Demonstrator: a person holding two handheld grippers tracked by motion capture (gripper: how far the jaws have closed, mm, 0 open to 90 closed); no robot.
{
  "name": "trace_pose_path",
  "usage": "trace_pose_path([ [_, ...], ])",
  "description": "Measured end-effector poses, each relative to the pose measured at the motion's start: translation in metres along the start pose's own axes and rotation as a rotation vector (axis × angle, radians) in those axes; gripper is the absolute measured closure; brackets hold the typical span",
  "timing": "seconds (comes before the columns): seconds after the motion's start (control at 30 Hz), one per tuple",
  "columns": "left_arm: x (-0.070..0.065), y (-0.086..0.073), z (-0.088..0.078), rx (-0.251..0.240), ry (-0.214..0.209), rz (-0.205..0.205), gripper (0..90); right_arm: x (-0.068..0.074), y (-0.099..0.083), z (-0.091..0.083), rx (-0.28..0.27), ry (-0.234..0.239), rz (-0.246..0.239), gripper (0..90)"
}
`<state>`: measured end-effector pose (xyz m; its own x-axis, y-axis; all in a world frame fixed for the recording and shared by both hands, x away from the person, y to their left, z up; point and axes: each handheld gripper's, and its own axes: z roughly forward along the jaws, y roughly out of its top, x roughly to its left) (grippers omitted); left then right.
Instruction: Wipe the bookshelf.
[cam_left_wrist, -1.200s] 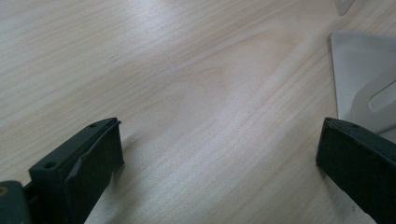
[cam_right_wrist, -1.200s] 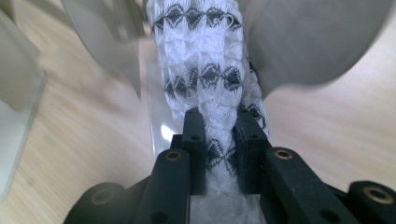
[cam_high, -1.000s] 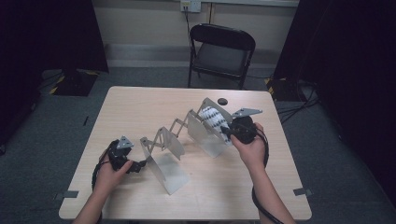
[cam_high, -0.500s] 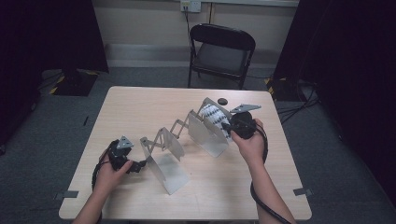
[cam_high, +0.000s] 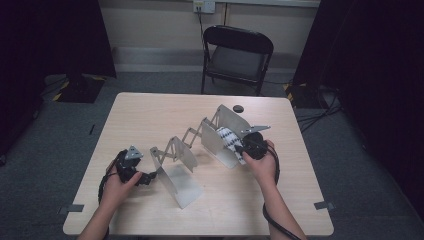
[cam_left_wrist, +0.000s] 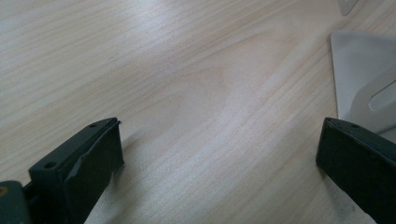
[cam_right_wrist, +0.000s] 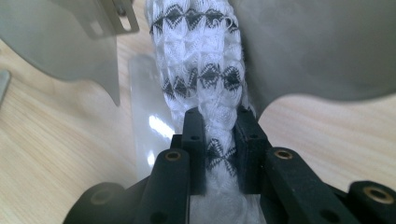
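Observation:
A metal scissor-link rack (cam_high: 186, 146) with upright plates stretches slantwise across the table (cam_high: 150, 112). My right gripper (cam_high: 239, 147) is shut on a white knitted cloth with black zigzag bands (cam_high: 226, 136), which hangs low between the rack's two far plates. In the right gripper view the pads (cam_right_wrist: 194, 140) pinch the cloth (cam_right_wrist: 201, 70) between one grey plate (cam_right_wrist: 60, 42) and another (cam_right_wrist: 317, 46). My left gripper (cam_high: 150, 178) is open beside the rack's near plate (cam_high: 177, 182). In the left gripper view, bare wood lies between the open left gripper (cam_left_wrist: 219, 154), and a plate (cam_left_wrist: 359, 79) sits at the right.
A small black round object (cam_high: 238, 108) lies near the table's far edge. A black folding chair (cam_high: 237, 55) stands behind the table. Cables trail on the floor at right, and dark curtains hang on both sides.
My right hand has come down, lowering the cloth deeper between the two far plates. The left hand has stayed put.

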<state>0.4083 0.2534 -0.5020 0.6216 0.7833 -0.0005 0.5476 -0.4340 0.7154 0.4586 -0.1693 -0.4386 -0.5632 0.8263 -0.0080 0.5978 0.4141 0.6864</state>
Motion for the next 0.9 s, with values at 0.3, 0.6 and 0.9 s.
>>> trace_pose_path([
  [0.3,0.000,0.000,0.000,0.000,0.000,0.000,0.2,-0.001,-0.019,0.012,0.040,0.006,0.016,77.0],
  [0.6,0.000,0.000,0.000,0.000,0.000,0.000,0.2,0.008,-0.016,0.005,0.036,-0.002,-0.018,76.9],
  [0.9,0.000,0.000,0.000,0.000,0.000,0.000,0.2,0.010,0.033,-0.045,-0.099,-0.012,-0.057,76.9],
])
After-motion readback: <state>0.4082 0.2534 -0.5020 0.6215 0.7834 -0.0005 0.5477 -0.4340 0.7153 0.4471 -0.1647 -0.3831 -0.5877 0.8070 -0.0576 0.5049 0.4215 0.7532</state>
